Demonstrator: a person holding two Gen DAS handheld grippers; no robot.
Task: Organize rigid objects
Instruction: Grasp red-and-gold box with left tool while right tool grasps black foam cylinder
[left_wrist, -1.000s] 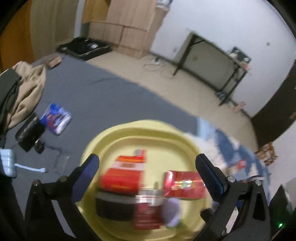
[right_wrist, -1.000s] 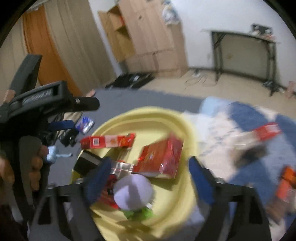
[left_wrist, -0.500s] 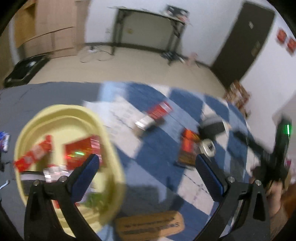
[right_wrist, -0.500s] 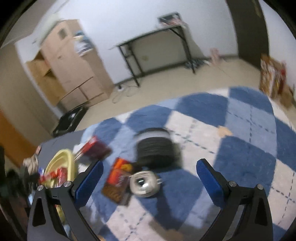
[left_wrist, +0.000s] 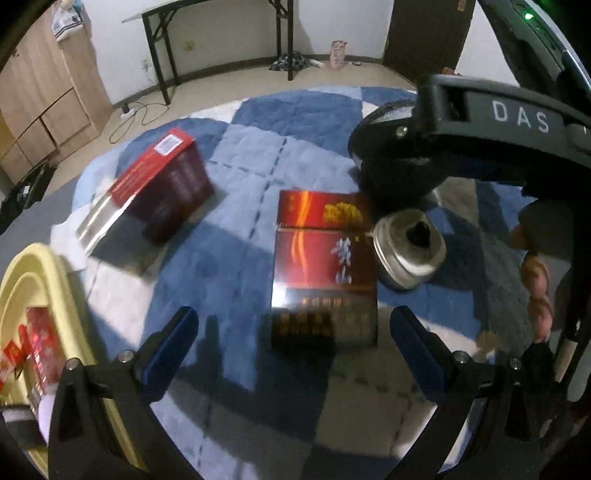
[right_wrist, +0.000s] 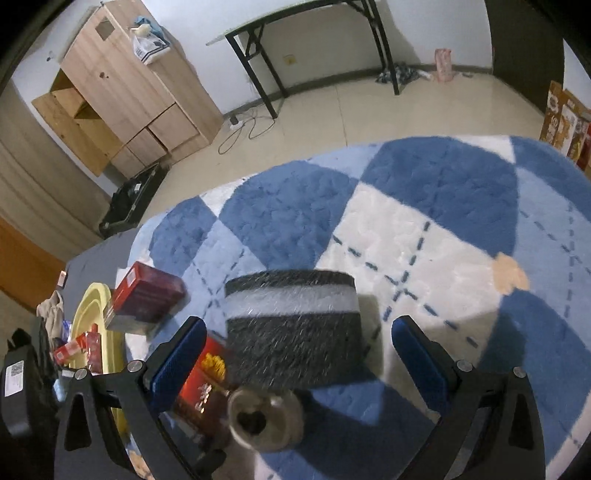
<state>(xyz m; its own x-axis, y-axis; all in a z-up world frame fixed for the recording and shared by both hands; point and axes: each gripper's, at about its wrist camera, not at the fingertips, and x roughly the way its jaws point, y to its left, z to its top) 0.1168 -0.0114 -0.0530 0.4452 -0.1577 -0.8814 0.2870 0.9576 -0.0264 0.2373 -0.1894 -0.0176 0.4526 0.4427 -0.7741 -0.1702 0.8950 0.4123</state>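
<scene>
Basin (left_wrist: 22, 280): yellow, at your far left on the blanket's edge, already holding red packs; everything loose is headed there.
Red box (left_wrist: 162, 188): tilted, just right of the basin.
Flat carton (left_wrist: 325, 266): centred before your left gripper (left_wrist: 291, 332), jaws wide apart and empty; lower squarely, straddle its long sides.
Round tin (right_wrist: 266, 417): touching the carton's right edge; don't nudge it.
Right gripper (right_wrist: 295, 350): jaws spread, empty, facing the dark cylinder (right_wrist: 291, 325).

We've got a fluffy plush checked rug (right_wrist: 424, 229) under everything. The flat red carton (left_wrist: 325, 266) ahead of the left jaws is glossy, throwing glare. The round tin (left_wrist: 408, 249) beside it looks like dull brushed metal. The yellow basin (left_wrist: 44, 288), off left, is smooth matt plastic.
</scene>
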